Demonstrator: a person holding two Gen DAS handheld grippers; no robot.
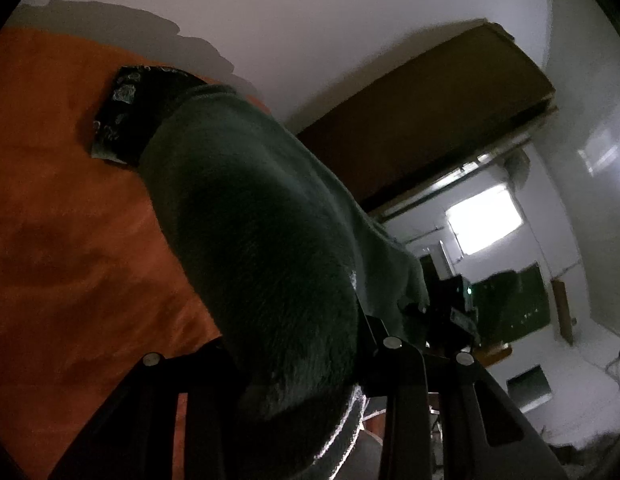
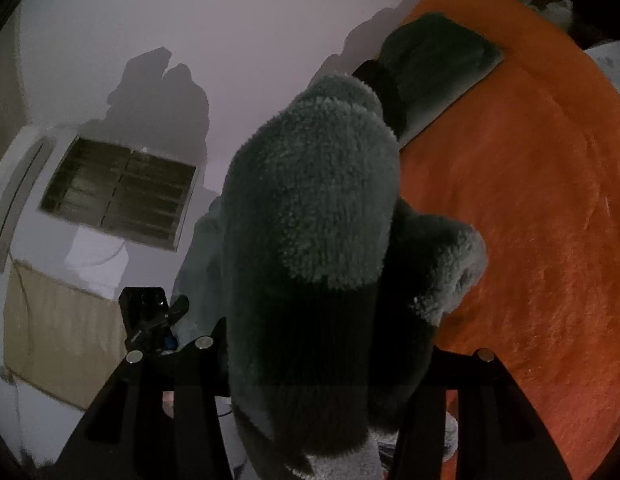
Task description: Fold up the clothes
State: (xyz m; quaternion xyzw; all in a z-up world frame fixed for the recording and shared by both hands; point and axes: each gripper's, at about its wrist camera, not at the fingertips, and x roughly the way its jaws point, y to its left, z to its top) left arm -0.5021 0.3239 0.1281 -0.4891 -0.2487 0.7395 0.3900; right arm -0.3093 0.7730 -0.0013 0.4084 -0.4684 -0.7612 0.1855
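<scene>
Mid-fold by the look: both left gripper (image 1: 293, 364) and right gripper (image 2: 330, 364) closed on the fuzzy dark-green fleece garment (image 1: 249, 216), lifted over the orange blanket (image 1: 69, 240), far end trailing onto a folded dark patterned cloth (image 1: 121, 120), folds left

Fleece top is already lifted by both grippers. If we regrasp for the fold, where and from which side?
Judging from these views, take the fleece top along its held near edge, coming in from the person's side, not the far end. The far end trails onto the orange blanket beside a folded dark cloth, so it is draped and out of easy reach. Fleece hides both grippers' fingertips.
</scene>
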